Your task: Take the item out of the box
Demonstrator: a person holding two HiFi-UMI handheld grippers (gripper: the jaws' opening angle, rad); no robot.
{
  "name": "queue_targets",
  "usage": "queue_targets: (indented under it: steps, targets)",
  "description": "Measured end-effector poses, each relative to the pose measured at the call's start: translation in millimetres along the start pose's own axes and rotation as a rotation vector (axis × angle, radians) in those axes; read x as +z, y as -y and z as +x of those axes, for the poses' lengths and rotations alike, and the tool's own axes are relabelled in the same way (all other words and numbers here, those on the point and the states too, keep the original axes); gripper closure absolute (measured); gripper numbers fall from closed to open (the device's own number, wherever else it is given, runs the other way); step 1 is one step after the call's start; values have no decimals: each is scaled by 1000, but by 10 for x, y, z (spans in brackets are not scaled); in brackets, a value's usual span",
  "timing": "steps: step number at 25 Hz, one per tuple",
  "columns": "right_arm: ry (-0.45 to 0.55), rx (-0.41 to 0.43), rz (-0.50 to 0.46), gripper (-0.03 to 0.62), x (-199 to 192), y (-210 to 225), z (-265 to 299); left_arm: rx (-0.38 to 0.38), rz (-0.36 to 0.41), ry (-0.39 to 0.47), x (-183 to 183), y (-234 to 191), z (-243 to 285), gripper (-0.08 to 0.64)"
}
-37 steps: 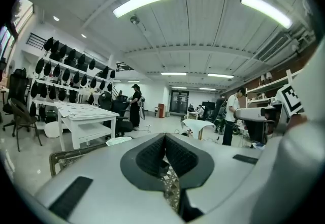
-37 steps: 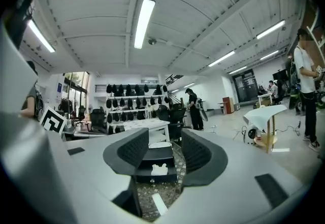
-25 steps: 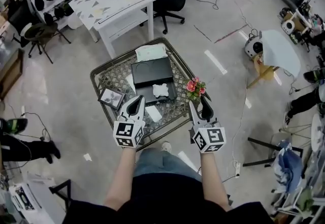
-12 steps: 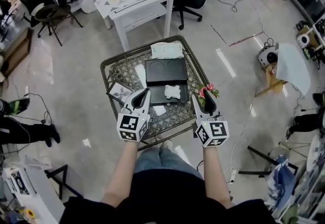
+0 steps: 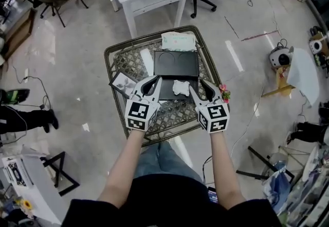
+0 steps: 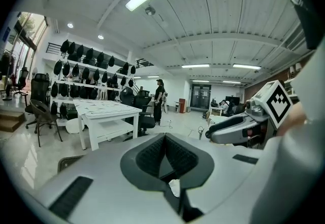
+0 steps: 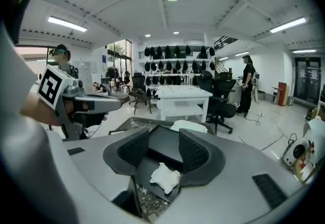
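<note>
Leftmost on the mesh table (image 5: 107,59) lies a small framed picture (image 5: 123,86). Next comes your left gripper (image 5: 155,81), its jaws drawn together with nothing between them; its own view shows only a white scrap below the pads. At centre, the crumpled white item (image 5: 180,87) rests on the near part of the black box (image 5: 176,64), between your two tools. It is compact, with no clear long axis. Your right gripper (image 5: 201,87) stands with its jaws wide, and from it the item (image 7: 164,177) lies just ahead and below, so this hand appears better placed. Whether the item sits in a recess or on a flat panel cannot be told.
</note>
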State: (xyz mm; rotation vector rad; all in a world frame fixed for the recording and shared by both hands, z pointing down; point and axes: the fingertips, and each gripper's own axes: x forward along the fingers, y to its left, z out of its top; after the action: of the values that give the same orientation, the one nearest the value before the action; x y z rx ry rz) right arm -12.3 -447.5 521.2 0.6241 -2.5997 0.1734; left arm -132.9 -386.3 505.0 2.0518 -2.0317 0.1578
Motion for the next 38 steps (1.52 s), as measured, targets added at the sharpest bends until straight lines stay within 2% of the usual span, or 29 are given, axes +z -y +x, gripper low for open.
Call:
queue_targets:
  steps: [5,14,21,25,28,32,38]
  targets:
    - [-171,97,-41,407,-454,-97,381,13,-50,-73,-414,-32,160,540]
    - [-481,195,-149,407,-1387,-80,1095,39,-125,-135,-1049,-216,498,540]
    - [-706,217,-325,413,-1874,-36,1284,43,-146,-147,-1261,-234,555,540]
    - [-830,221,-461,454,-2023,-17,1311,55,-155,-148,-1289,-240,527,540]
    - [-866,227,-533,471,-2044,-37,1336,62,-160,-149,-1303,-262,502,540]
    - [-874,221,-624,525,-2063,-21,1348,70,-170,-149,-1314,-287,479,540]
    - [-880,209,-617,566,-2066,-28,1354,75,-181,-159,-1391,-295,453,540]
